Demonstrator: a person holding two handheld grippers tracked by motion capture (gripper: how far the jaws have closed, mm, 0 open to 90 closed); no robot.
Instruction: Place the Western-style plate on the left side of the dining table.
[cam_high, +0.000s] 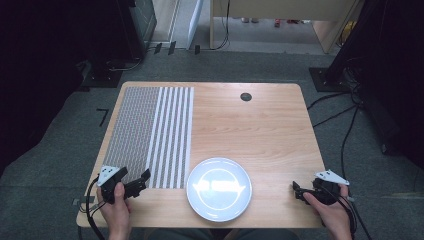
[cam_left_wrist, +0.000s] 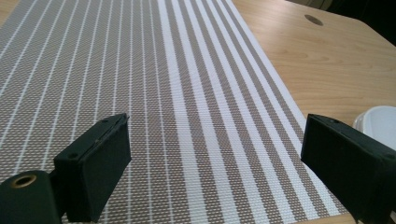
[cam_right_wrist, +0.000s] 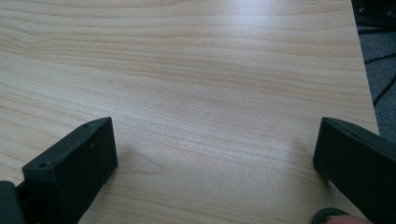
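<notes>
1. The mat (cam_high: 150, 135) lies flat along the left side of the table (cam_high: 260, 125), its near edge at the table's front. It is woven, brown with fine white lines on its left part and broad white stripes on its right.

2. The plate (cam_high: 219, 188) sits just right of the mat's near right corner, beside it — whether the rim touches the mat I cannot tell. In the left gripper view a sliver of the plate (cam_left_wrist: 379, 122) shows past the right jaw.

3. The left gripper (cam_high: 141, 181) hovers over the mat's near edge, by the striped corner. The step in hand looks like a reach for that edge.

4. To do it well, I judge: come in low and level so one jaw can slide under the thin weave; take the edge itself, not the flat middle, where the jaws would only press on the table. Pick a spot clear of the plate, so a pull does not nudge it.

5. Left gripper (cam_left_wrist: 215, 154): jaws wide apart, nothing between them but the mat's surface below — holding nothing, and no pad presses on the weave.

6. Right gripper (cam_high: 296, 189): low at the table's front right, well apart from the mat, pointing toward the plate. Seen from the right gripper (cam_right_wrist: 215, 154) itself, its jaws stand wide over bare wood, empty.
</notes>
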